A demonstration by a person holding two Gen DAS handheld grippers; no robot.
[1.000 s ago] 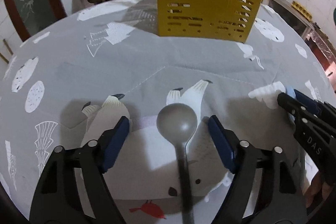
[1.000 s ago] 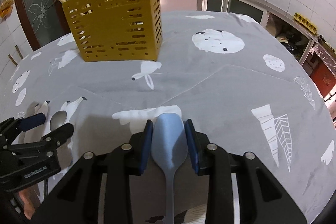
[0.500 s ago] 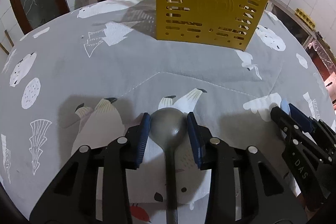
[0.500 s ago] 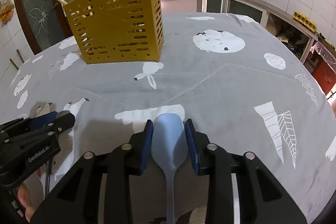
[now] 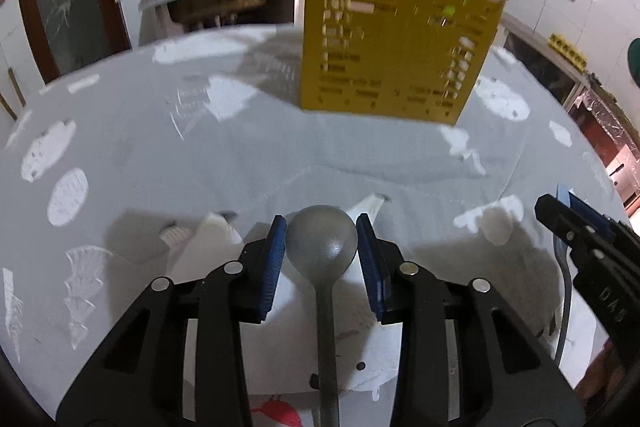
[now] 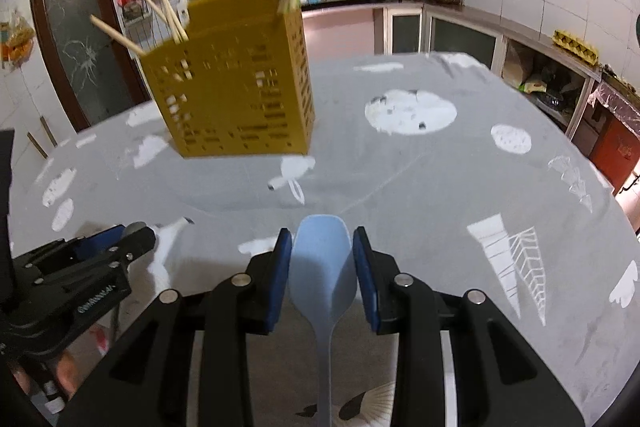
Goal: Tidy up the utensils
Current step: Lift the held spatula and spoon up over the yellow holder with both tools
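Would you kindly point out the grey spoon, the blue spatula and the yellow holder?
grey spoon (image 5: 322, 241), left wrist view, on its bowl.
blue spatula (image 6: 322, 259), right wrist view, on its blade.
yellow holder (image 6: 240, 99), right wrist view, on its slotted front wall.

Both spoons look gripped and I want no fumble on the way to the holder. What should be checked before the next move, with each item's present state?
1. Left gripper closed on the grey spoon: ok, pads against the bowl's sides.
2. Right gripper closed on the blue spatula: ok.
3. Yellow holder upright on the table: ok.
4. Free room in the holder: cannot tell, chopsticks stand in it and its inside is hidden.
5. Grippers apart from each other: ok.
6. Both utensils lifted clear of the tablecloth: cannot tell.
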